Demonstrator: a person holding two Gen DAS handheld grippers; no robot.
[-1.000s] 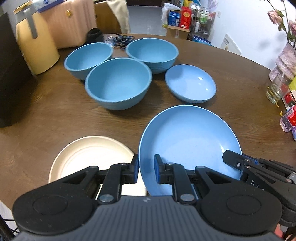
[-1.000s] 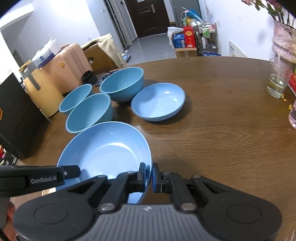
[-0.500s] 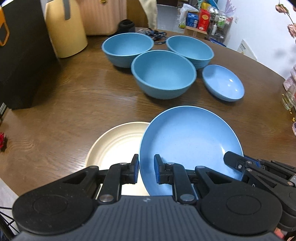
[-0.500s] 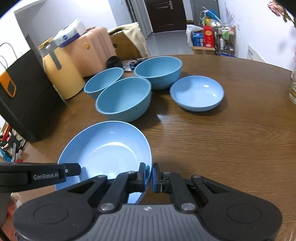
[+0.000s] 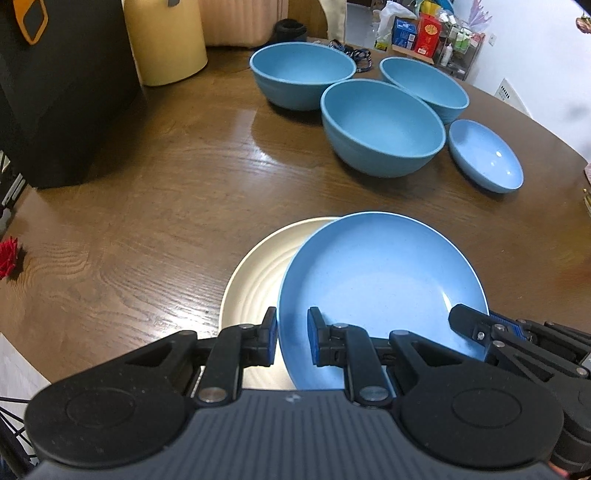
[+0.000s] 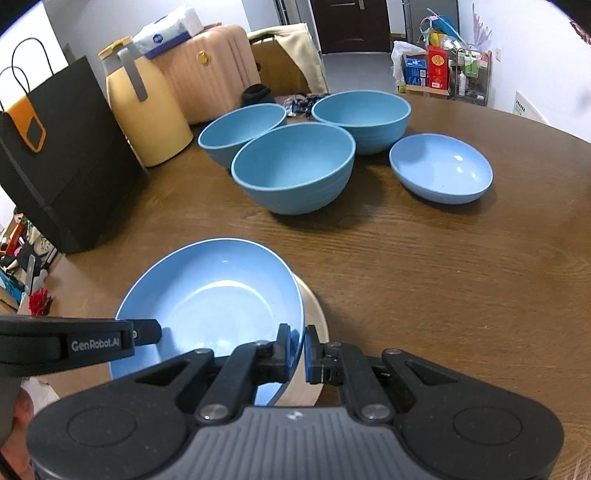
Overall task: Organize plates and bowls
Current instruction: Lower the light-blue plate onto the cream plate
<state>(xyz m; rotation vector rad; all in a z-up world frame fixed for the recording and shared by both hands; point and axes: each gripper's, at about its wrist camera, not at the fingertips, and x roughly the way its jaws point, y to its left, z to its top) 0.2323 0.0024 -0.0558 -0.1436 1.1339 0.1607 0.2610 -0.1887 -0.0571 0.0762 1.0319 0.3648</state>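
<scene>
Blue plate [image 5: 376, 280] rim pinched by left gripper [image 5: 291, 339], right gripper [image 6: 295, 350].

The surface [image 6: 461, 266] is dark brown wood with a curved edge and visible grain; overhead light glares off it. Far beyond the jaws, white walls [image 6: 535, 40] enclose the room, and a dark door [image 6: 351, 22] stands at the end of a grey floor [image 6: 354, 62]. Ahead to the left stand a black paper bag [image 6: 62, 173], a yellow container [image 6: 147, 122] and a pink suitcase [image 6: 207, 74]. Ahead to the right, a rack [image 6: 469, 70] holds coloured boxes.
</scene>
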